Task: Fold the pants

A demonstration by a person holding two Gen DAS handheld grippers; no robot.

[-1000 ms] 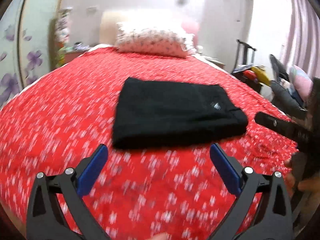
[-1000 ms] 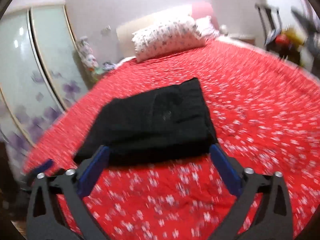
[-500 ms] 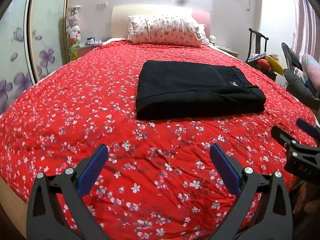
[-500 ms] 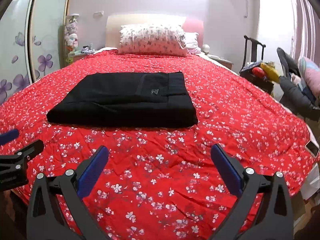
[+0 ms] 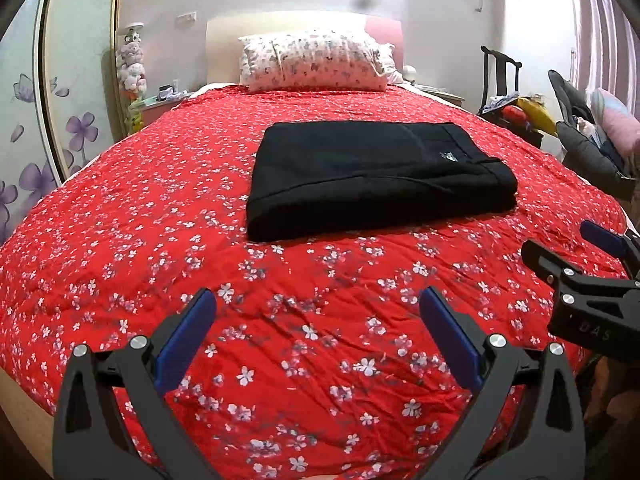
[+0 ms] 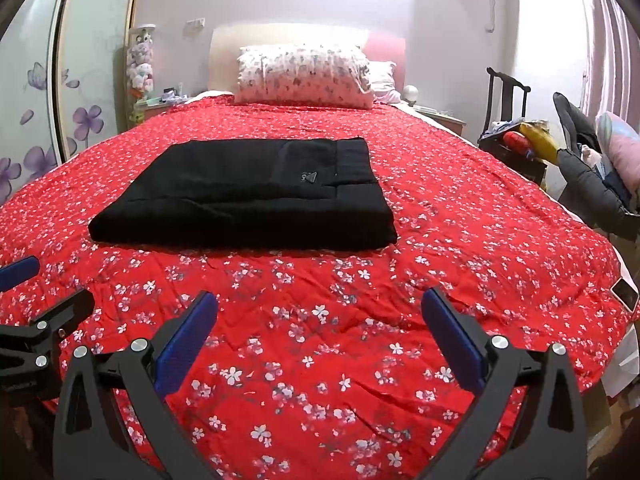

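Note:
The black pants [image 5: 372, 176] lie folded into a flat rectangle on the red flowered bedspread [image 5: 120, 240], mid-bed; they also show in the right wrist view [image 6: 252, 196]. My left gripper [image 5: 318, 316] is open and empty, held above the near part of the bed, well short of the pants. My right gripper [image 6: 320, 320] is open and empty too, beside it to the right. The right gripper shows at the right edge of the left wrist view [image 5: 592, 280]; the left gripper shows at the left edge of the right wrist view [image 6: 28, 320].
A flowered pillow [image 5: 312, 60] leans on the headboard. A wardrobe with purple flowers [image 5: 40, 132] stands left. A chair with clothes and bags [image 5: 520, 108] stands right of the bed. A phone [image 6: 624, 294] lies at the bed's right edge.
Both grippers have pulled back from the folded pants toward the foot of the bed and levelled out. The pants have stayed in place.

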